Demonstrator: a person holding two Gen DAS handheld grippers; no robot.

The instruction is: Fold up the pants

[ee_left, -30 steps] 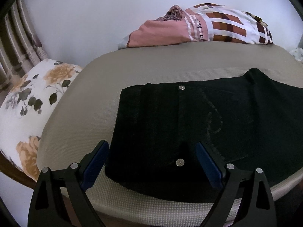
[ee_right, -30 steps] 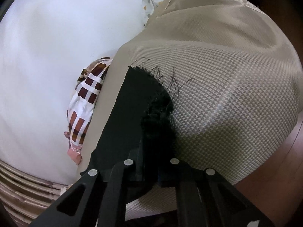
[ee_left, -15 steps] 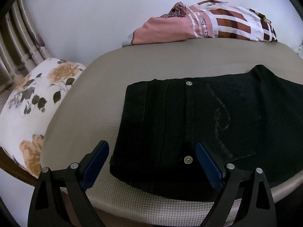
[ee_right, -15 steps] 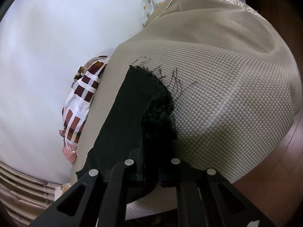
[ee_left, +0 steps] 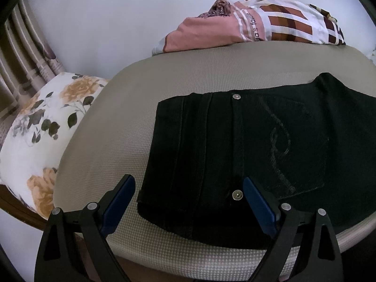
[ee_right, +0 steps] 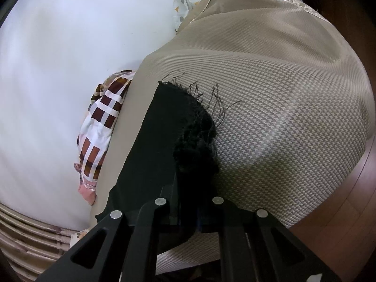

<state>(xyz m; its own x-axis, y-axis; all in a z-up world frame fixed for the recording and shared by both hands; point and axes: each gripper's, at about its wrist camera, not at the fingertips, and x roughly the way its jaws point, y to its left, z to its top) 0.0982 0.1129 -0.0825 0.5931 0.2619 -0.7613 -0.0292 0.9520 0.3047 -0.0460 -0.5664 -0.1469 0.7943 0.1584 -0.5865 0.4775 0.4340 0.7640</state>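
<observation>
Left gripper [ee_left: 188, 199] has drawn slightly back from the black pants [ee_left: 246, 152], jaws wide apart and empty above the waistband edge | right gripper [ee_right: 190, 202] jaws clamped on the frayed hem [ee_right: 197, 141]; pants lie flat on the beige bed [ee_left: 112, 129] | checked cloth [ee_left: 258, 28] behind

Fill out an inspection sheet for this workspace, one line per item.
Surface: beige woven mattress cover, bare around the pants.
Job's things: black pants lying flat, waistband toward the left gripper; frayed hem at the right gripper.
Clutter: pink and checked clothes pile at the far edge; floral pillow beside the mattress.
Grippers: left gripper open above the waistband corner; right gripper shut on the frayed hem.
Cables: nothing seen.
Surroundings: white wall, striped curtain, wooden floor.
</observation>
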